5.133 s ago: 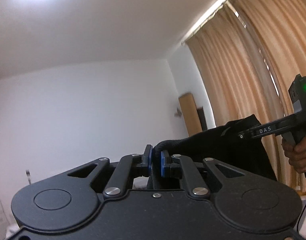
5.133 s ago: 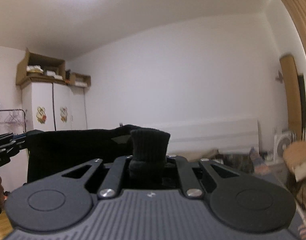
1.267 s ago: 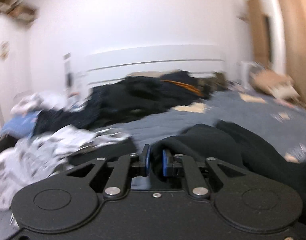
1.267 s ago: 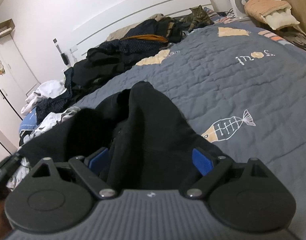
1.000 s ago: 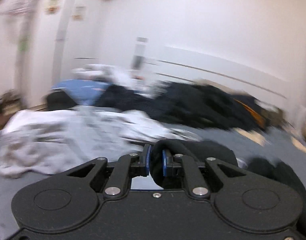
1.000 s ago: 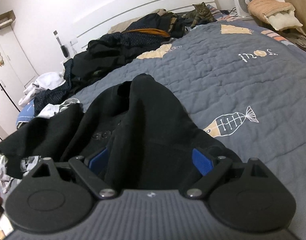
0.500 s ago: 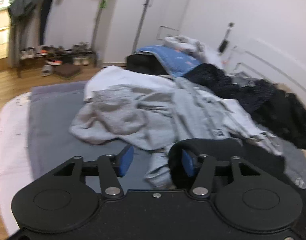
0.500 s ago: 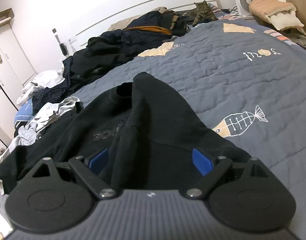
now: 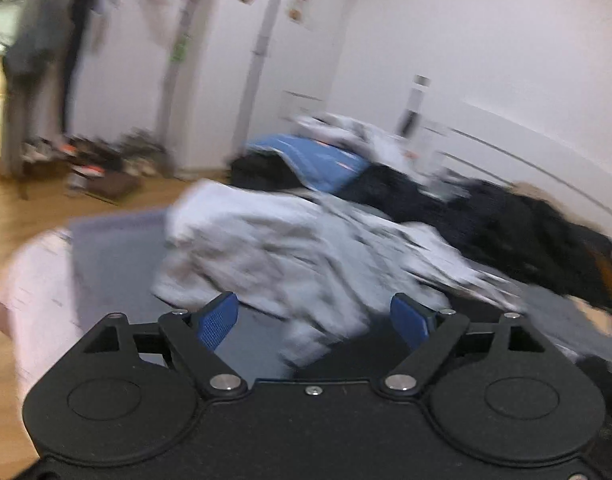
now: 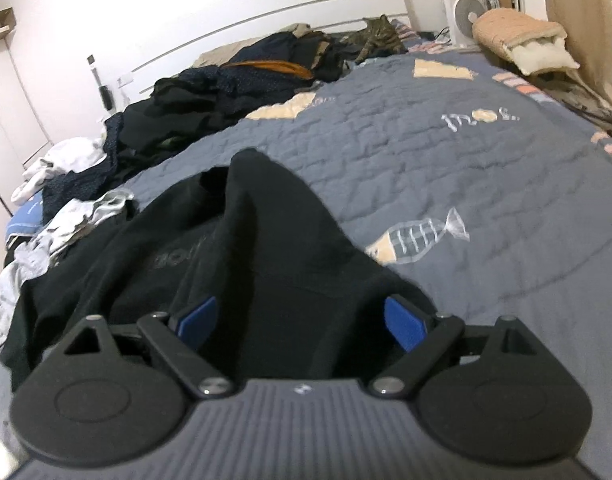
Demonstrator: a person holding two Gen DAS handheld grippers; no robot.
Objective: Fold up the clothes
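Left wrist view, blurred: left gripper [image 9: 314, 320] at lower centre, jaws wide and opening, nothing pinched between the blue pads [image 9: 217, 320]; a pale grey heap of clothes [image 9: 306, 248] fills mid-frame beyond them, dark clothes [image 9: 506, 224] at right, wooden floor [image 9: 33, 216] at left. Right wrist view: right gripper [image 10: 301, 322] at lower centre, jaws spread wide, gripping nothing; black sweatshirt [image 10: 241, 248] lies crumpled on the grey quilt [image 10: 446, 168] from centre to lower left, running in between the pads. A cat [image 10: 380, 36] rests at upper centre, near the headboard.
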